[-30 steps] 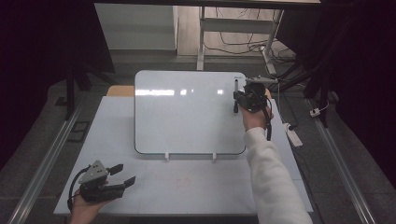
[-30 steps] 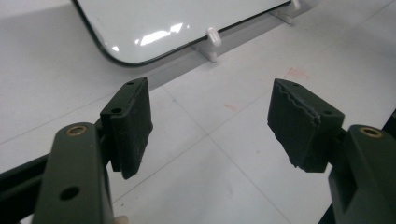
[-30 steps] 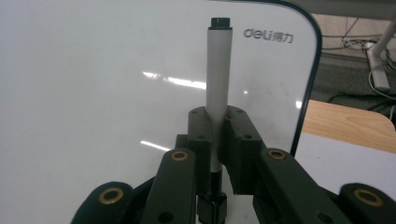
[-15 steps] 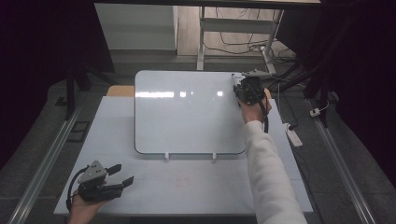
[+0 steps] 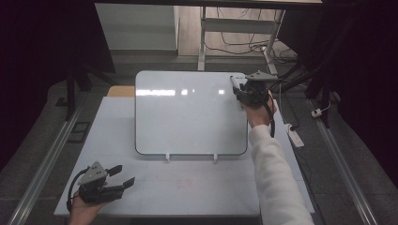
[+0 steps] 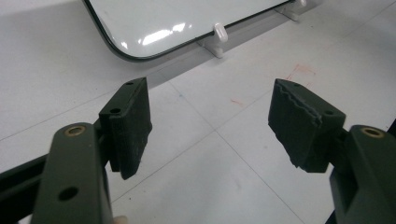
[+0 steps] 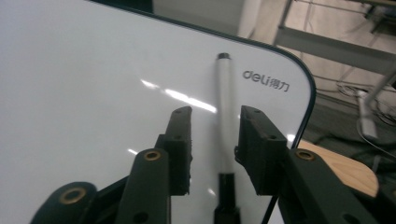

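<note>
A white marker [image 7: 223,116] with a dark cap lies flat on the whiteboard [image 5: 187,117], close to the board's far right corner and just beside the printed brand name there; in the high view it shows as a short pale stick [image 5: 232,83] at the board's upper right edge. The right tongs [image 7: 215,140] sit directly over it with one jaw on each side of the barrel, and a narrow gap shows between each pad and the marker, so the pads do not press it; these jaws have just been opening, with the marker lying between them. In the high view the right tongs [image 5: 245,91] hang over that same corner, held by a hand in a white sleeve. The whiteboard rests on the pale counter [image 5: 187,192], with two small white clips on its near edge. At the counter's near left corner the left tongs [image 5: 119,176] rest low above the surface, jaws spread wide with nothing between them, pointing toward the board's near left corner [image 6: 121,46].
</note>
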### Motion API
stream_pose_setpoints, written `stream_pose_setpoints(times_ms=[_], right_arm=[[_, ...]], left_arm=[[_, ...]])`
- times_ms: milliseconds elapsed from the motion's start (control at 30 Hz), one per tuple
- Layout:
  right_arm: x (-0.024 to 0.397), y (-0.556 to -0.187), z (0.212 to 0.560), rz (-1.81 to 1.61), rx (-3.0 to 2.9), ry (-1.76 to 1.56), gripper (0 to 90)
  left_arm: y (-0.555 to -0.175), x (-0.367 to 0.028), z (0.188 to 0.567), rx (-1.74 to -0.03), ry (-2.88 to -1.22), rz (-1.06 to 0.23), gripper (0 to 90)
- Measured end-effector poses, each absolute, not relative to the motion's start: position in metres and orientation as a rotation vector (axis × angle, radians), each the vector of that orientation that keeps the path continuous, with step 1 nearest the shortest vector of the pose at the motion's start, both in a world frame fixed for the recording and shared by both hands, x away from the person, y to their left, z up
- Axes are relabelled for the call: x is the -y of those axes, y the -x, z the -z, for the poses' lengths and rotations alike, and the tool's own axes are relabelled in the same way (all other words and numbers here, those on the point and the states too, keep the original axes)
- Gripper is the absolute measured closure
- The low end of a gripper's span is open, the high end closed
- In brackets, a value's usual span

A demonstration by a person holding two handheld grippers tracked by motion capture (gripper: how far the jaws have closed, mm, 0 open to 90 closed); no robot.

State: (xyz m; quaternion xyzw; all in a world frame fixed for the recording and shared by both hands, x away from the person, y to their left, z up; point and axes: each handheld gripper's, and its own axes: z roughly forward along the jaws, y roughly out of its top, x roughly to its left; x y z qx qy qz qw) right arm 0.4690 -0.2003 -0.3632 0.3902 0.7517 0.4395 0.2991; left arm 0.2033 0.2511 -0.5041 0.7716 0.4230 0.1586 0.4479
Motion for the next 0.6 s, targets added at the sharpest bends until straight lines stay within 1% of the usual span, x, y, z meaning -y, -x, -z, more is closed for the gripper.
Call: stream_pose_setpoints(times_ms=[133,267,400,600], right_arm=[[0.210,-0.445,0.367,-1.247,-2.046,-0.980,55.7],[0.224,-0.414,0.377,-1.305,-2.081,-0.925,51.9],[0.245,-0.380,0.394,-1.361,-2.094,-0.900,50.3],[0.275,-0.332,0.430,-1.412,-2.114,-0.881,48.7]], left_arm=[[-0.203,-0.252,0.504,-1.050,-1.908,-0.393,30.7],[-0.203,-0.251,0.503,-1.047,-1.907,-0.395,30.6],[-0.205,-0.251,0.504,-1.046,-1.909,-0.397,30.5],[-0.210,-0.250,0.505,-1.047,-1.916,-0.402,30.2]])
